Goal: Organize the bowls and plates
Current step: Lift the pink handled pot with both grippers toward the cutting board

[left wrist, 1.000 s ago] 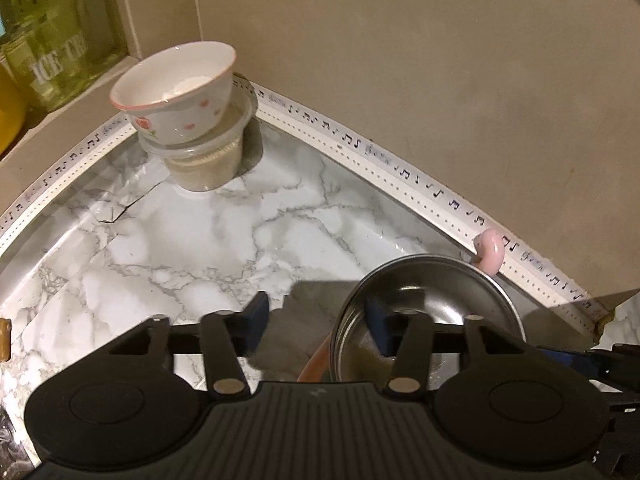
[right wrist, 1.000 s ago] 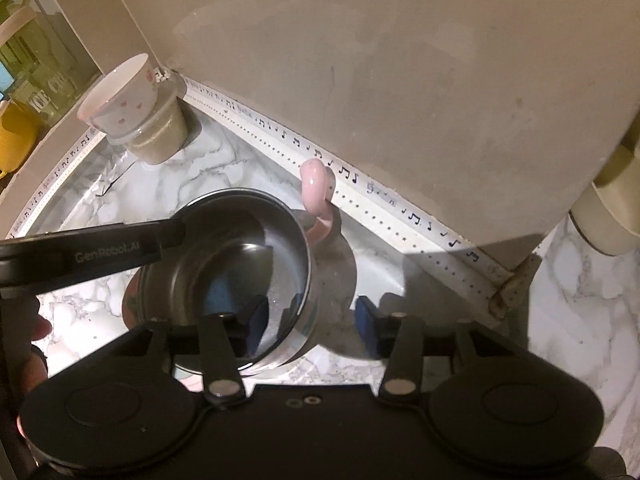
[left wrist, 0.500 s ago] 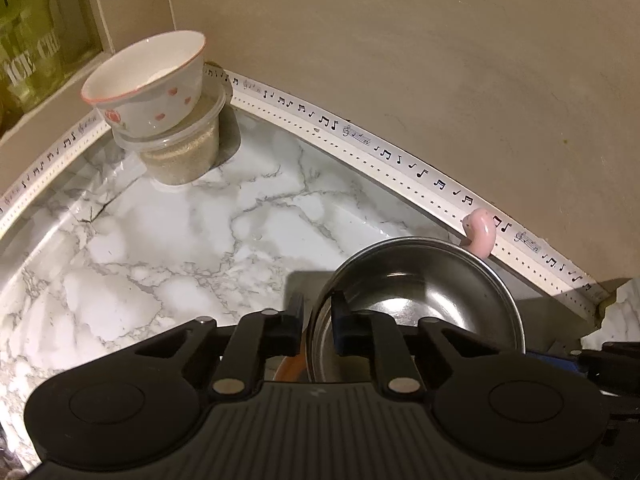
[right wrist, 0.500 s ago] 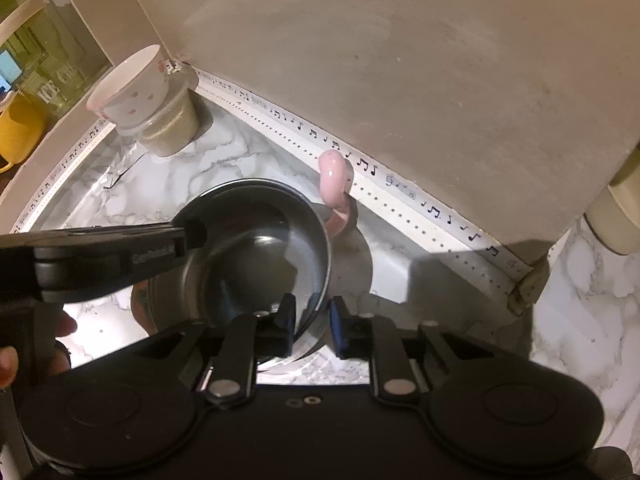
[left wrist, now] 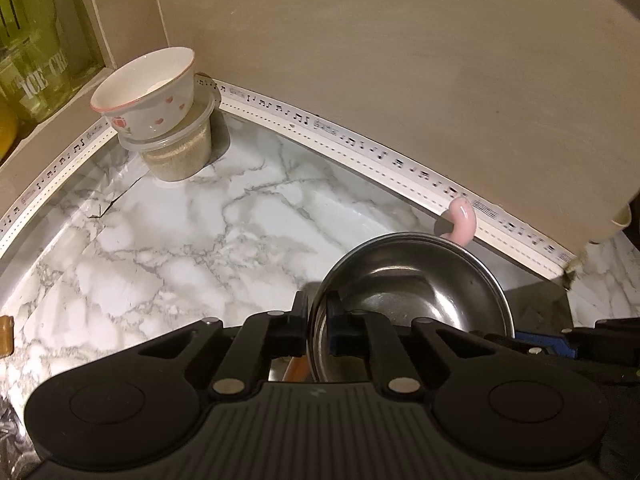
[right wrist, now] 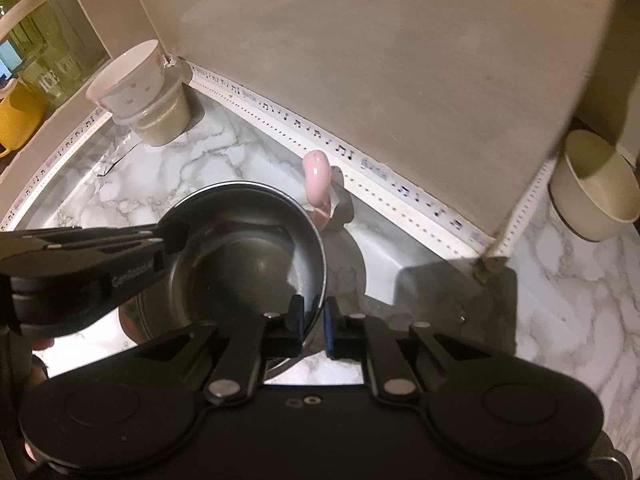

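A steel bowl (left wrist: 416, 280) (right wrist: 248, 256) is held over the marble counter near the back wall. My left gripper (left wrist: 318, 320) is shut on its left rim. My right gripper (right wrist: 314, 320) is shut on its right rim; the left gripper's body (right wrist: 88, 256) reaches in from the left. A pink handle (left wrist: 460, 220) (right wrist: 318, 184) curls up behind the bowl; what it belongs to is hidden beneath. A white bowl with pink hearts (left wrist: 148, 96) (right wrist: 128, 80) sits on a lidded plastic tub (left wrist: 180, 152) in the far left corner.
A cream bowl (right wrist: 596, 188) stands around the wall corner at the right. Green glass jars (left wrist: 36, 64) and a yellow mug (right wrist: 16, 120) stand on a ledge at left. A music-note trim strip (left wrist: 360, 144) runs along the wall base.
Both grippers went from open to shut on the steel bowl's rim. The bowl now sits a little higher in both views.
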The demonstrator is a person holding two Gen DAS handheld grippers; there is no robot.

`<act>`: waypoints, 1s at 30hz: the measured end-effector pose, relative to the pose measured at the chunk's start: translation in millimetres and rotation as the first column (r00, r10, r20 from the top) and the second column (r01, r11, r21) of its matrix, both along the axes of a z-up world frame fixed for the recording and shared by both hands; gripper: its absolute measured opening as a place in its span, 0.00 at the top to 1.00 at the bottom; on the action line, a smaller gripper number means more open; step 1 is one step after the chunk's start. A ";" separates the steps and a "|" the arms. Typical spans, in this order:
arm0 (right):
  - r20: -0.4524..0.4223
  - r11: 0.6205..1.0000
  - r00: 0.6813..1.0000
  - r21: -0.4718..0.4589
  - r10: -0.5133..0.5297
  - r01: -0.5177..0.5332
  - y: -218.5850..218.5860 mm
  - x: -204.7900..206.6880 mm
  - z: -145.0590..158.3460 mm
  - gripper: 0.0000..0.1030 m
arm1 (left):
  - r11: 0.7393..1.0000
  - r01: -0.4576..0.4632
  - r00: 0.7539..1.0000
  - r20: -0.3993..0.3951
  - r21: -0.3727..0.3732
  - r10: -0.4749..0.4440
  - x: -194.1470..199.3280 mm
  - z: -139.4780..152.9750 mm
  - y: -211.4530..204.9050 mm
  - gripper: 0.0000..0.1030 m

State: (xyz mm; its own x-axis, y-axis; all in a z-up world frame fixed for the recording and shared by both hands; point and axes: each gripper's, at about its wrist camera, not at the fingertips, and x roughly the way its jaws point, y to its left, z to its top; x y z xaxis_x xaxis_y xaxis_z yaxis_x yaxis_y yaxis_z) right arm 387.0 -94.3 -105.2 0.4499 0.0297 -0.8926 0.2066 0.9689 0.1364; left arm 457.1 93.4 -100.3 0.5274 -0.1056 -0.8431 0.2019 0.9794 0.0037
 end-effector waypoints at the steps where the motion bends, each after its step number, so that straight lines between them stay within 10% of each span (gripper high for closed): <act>1: 0.001 1.000 1.000 -0.003 0.003 -0.003 -0.4 -3.4 2.7 0.90 | 1.000 0.002 1.000 0.001 0.001 -0.002 -3.8 2.2 -1.8 0.92; 30: 0.060 0.999 0.998 -0.039 -0.005 0.008 -66.5 -156.3 76.6 0.91 | 0.995 0.104 0.993 0.049 0.010 -0.104 -155.7 68.4 -107.2 0.92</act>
State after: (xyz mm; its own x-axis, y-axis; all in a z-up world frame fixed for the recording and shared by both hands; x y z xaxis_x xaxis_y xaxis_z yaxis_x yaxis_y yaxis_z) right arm 230.7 -160.9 -28.6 0.5029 -0.0078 -0.8643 0.2053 0.9724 0.1107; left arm 301.4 -13.9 -31.9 0.5547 -0.1560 -0.8173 0.3021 0.9530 0.0232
